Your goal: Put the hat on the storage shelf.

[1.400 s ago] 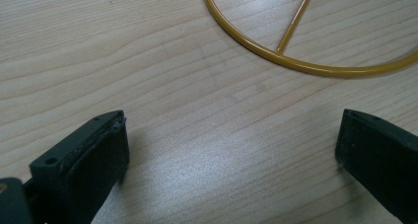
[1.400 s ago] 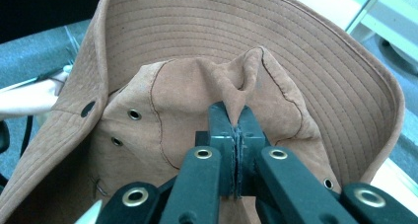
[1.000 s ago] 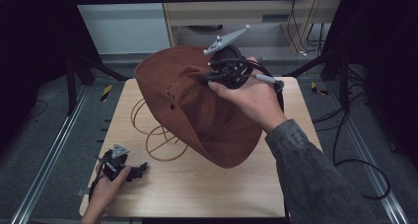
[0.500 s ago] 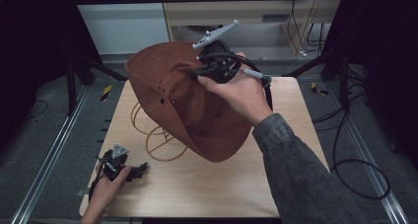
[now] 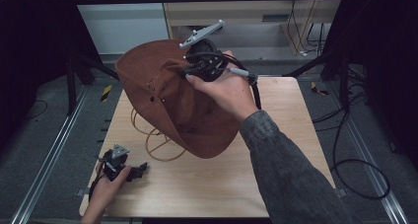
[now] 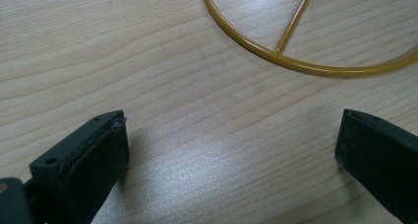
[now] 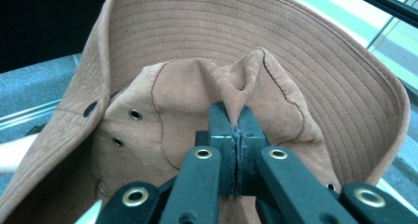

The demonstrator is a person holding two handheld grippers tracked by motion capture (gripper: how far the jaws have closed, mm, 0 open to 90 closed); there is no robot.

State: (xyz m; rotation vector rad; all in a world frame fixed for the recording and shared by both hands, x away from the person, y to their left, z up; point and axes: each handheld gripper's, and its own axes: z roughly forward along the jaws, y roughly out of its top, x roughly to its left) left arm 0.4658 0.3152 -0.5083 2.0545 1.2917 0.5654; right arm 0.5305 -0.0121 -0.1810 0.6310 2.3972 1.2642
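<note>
Brown hat (image 5: 177, 100) x1, pinched at crown by right gripper (image 7: 235, 123), held above table (image 5: 276, 184). Left gripper (image 6: 231, 150) spread, nr front-left edge. Wire stand (image 5: 157, 145) x1.

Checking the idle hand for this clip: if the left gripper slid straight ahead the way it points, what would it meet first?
Probably the yellow wire ring lying on the table; bare wood lies between the open left gripper and it, though depth is uncertain.

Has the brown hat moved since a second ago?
Yes. The brown hat, pinched by the right hand-held gripper, has shifted leftward and away, toward the far-left corner of the table.
</note>
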